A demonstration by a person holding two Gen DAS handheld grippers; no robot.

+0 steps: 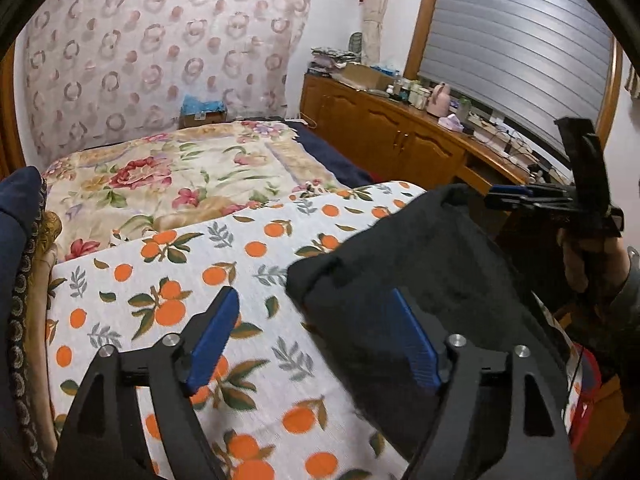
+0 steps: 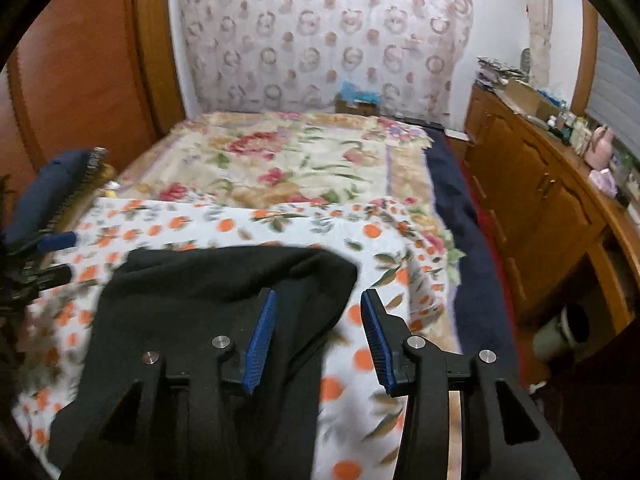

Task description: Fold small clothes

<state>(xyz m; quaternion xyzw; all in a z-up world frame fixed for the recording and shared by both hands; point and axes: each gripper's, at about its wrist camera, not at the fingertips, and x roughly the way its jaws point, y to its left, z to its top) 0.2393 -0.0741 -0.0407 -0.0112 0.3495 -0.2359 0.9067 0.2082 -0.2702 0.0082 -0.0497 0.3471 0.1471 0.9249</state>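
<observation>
A black garment (image 1: pixel 440 272) (image 2: pixel 208 280) lies folded on the orange-print sheet (image 1: pixel 200 264) (image 2: pixel 380 240) at the near end of the bed. My left gripper (image 1: pixel 313 294) is open and wide; its right finger (image 1: pixel 416 344) hangs over the garment's left part, and its left finger is over bare sheet. My right gripper (image 2: pixel 319 296) is open, with the garment's right edge showing between the fingers and neither pad pressing on it. Each gripper shows in the other's view: the right gripper (image 1: pixel 494 196) at the garment's far right corner, the left gripper (image 2: pixel 60 258) at its left.
A floral blanket (image 1: pixel 180 176) covers the far half of the bed, before a patterned curtain (image 2: pixel 320 40). A wooden cabinet (image 1: pixel 400 136) (image 2: pixel 540 200) with clutter on top runs along the right. Folded navy cloth (image 2: pixel 48 192) lies at the left by the wooden headboard (image 2: pixel 80 80).
</observation>
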